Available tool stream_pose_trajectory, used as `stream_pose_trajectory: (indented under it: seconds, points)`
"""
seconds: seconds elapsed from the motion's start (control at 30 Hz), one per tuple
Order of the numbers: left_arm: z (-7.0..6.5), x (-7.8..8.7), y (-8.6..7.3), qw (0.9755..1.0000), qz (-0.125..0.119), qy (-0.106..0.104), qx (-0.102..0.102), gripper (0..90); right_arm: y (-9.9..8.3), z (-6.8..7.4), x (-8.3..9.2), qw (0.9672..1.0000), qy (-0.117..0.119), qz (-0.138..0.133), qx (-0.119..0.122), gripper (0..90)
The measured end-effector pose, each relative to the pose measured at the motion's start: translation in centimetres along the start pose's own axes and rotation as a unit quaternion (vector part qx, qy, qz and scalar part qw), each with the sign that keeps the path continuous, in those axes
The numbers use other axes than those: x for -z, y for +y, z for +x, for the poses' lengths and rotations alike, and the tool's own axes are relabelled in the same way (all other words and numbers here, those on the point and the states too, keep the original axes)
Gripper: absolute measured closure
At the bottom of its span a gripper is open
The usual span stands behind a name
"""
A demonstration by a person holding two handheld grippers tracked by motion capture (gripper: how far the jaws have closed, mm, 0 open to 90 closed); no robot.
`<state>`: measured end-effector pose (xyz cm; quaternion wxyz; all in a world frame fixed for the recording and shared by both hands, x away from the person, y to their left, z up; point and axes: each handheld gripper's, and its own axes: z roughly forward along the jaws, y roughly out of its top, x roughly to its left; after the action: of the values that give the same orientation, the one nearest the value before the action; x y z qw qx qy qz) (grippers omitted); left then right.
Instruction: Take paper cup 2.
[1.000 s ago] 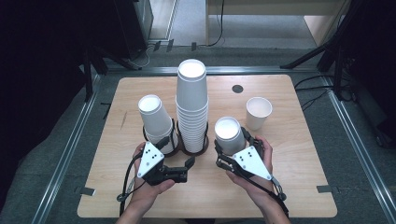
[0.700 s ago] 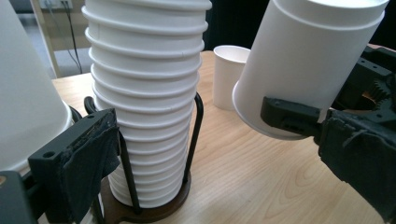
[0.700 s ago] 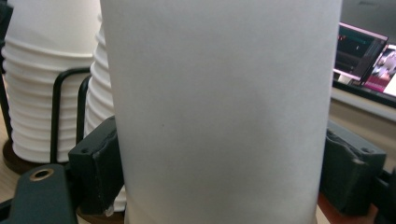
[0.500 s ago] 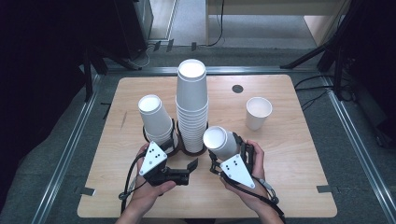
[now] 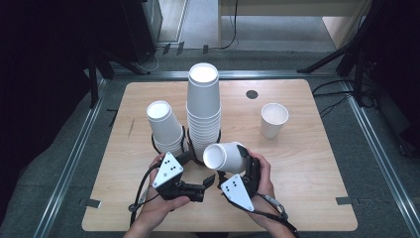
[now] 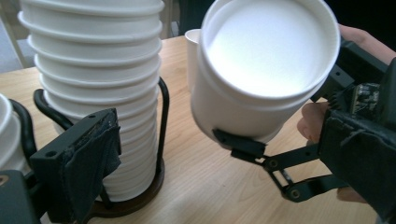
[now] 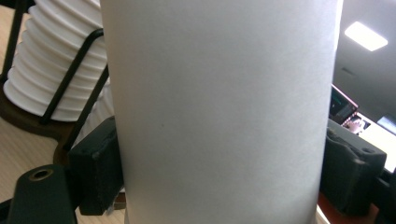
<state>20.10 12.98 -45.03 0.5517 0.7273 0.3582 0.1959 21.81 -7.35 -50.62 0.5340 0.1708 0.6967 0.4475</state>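
The person's right gripper (image 5: 236,157) is clamping a white paper cup (image 5: 224,156) by its sides, holding it tipped over above the worktop (image 5: 307,168) near the front edge, its open mouth facing left toward the other hand. In the right gripper view both black pads are pressing against the cup wall (image 7: 224,112). The left gripper (image 5: 210,179) is sitting just beside it, jaws spread apart with nothing between them; in the left gripper view the tilted cup (image 6: 266,70) is hanging just ahead of those open jaws. Behind, a tall stack of cups (image 5: 203,109) is standing in a black wire holder (image 6: 161,135) around the worktop's middle, a shorter stack (image 5: 164,124) is standing to its left, and a single upright cup (image 5: 274,119) is standing well apart toward the right edge.
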Motion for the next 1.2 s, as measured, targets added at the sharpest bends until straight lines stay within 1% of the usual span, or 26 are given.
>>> stream_pose_trajectory:
  seconds: [0.03, 0.07, 0.1, 0.2, 0.27, 0.3, 0.43, 0.5, 0.53, 0.6, 0.63, 0.73, 0.77, 0.8, 0.87, 0.9, 0.93, 0.97, 1.03, 1.1, 1.2]
  points:
    - [-0.1, 0.0, 0.0, 1.0, 0.0, -0.003, 0.0, 0.0, 0.0, 0.0, 0.0, 1.0, 0.0, 0.0, 0.0, 14.7]
    - [-0.1, 0.0, 0.0, 1.0, 0.001, -0.006, -0.003, 0.0, 0.0, 0.1, 0.0, 1.0, 0.003, -0.001, 0.005, 14.7]
    - [-0.2, 0.0, 0.0, 1.0, 0.0, -0.006, -0.003, 2.1, 0.0, 0.5, 0.0, 0.9999, 0.008, -0.003, 0.009, 14.7]
    - [-0.1, 0.0, 0.1, 0.9999, 0.002, -0.011, 0.001, 2.1, 0.0, 0.9, -0.1, 0.9996, 0.017, -0.008, 0.02, 14.6]
    - [-0.1, 0.0, 0.1, 0.9999, 0.003, -0.011, 0.002, 2.5, 0.0, 1.1, 0.0, 0.9996, 0.019, -0.01, 0.019, 14.7]
    - [-0.1, 0.0, 0.1, 0.9999, 0.007, -0.015, 0.004, 3.1, 0.1, 1.3, 0.0, 0.9992, 0.023, -0.014, 0.028, 14.6]
    - [-0.1, -0.1, 0.1, 0.9997, 0.015, -0.019, 0.007, 4.8, 0.2, 1.6, 0.1, 0.9988, 0.031, -0.022, 0.031, 14.6]
    - [-0.1, -0.3, -0.1, 0.9996, 0.023, -0.019, 0.005, 5.6, 0.3, 1.7, 0.1, 0.9982, 0.039, -0.03, 0.036, 14.5]
    - [-0.1, -0.4, -0.1, 0.9994, 0.026, -0.021, 0.007, 5.8, 0.3, 1.8, 0.2, 0.9981, 0.04, -0.031, 0.036, 14.5]
    - [0.0, -0.5, -0.1, 0.9992, 0.03, -0.026, 0.01, 5.9, 0.3, 1.9, 0.2, 0.9974, 0.045, -0.036, 0.044, 14.5]
    - [0.0, -0.5, -0.1, 0.9992, 0.03, -0.026, 0.01, 5.9, 0.3, 1.9, 0.2, 0.9974, 0.045, -0.036, 0.044, 14.5]
    - [-0.1, -0.5, -0.1, 0.9991, 0.032, -0.027, 0.011, 6.3, 0.3, 2.2, 0.3, 0.9962, 0.052, -0.041, 0.057, 14.4]
    - [-0.2, -0.5, -0.1, 0.999, 0.033, -0.028, 0.012, 6.3, 0.3, 2.2, 0.3, 0.9962, 0.052, -0.041, 0.057, 14.4]
    - [-0.3, -0.6, -0.1, 0.999, 0.035, -0.025, 0.009, 6.3, 0.3, 2.4, 0.3, 0.9955, 0.057, -0.044, 0.061, 14.4]
    - [-0.3, -0.6, -0.1, 0.999, 0.037, -0.025, 0.008, 6.4, 0.3, 2.5, 0.3, 0.9951, 0.06, -0.046, 0.064, 14.4]
    - [-0.3, -0.6, -0.1, 0.999, 0.037, -0.024, 0.008, 11.2, 0.4, 2.6, 0.4, 0.9942, 0.065, -0.05, 0.07, 14.3]
    - [-0.1, -0.6, -0.1, 0.9989, 0.035, -0.027, 0.011, 12.5, 0.4, 2.6, 0.4, 0.9937, 0.067, -0.052, 0.072, 14.3]
    - [-0.1, -0.6, -0.1, 0.9989, 0.035, -0.029, 0.013, 13.0, 0.4, 2.7, 0.4, 0.9938, 0.068, -0.051, 0.072, 14.3]
    - [0.0, -0.5, -0.2, 0.9989, 0.035, -0.029, 0.014, 13.8, 0.3, 2.7, 0.4, 0.9929, 0.068, -0.051, 0.084, 14.3]
    - [0.0, -0.5, -0.2, 0.9988, 0.035, -0.031, 0.012, 14.4, 0.3, 2.7, 0.4, 0.9924, 0.069, -0.052, 0.087, 14.3]
    - [0.0, -0.5, -0.2, 0.9986, 0.037, -0.036, 0.014, 15.9, 0.3, 2.8, 0.5, 0.9916, 0.071, -0.055, 0.093, 14.3]
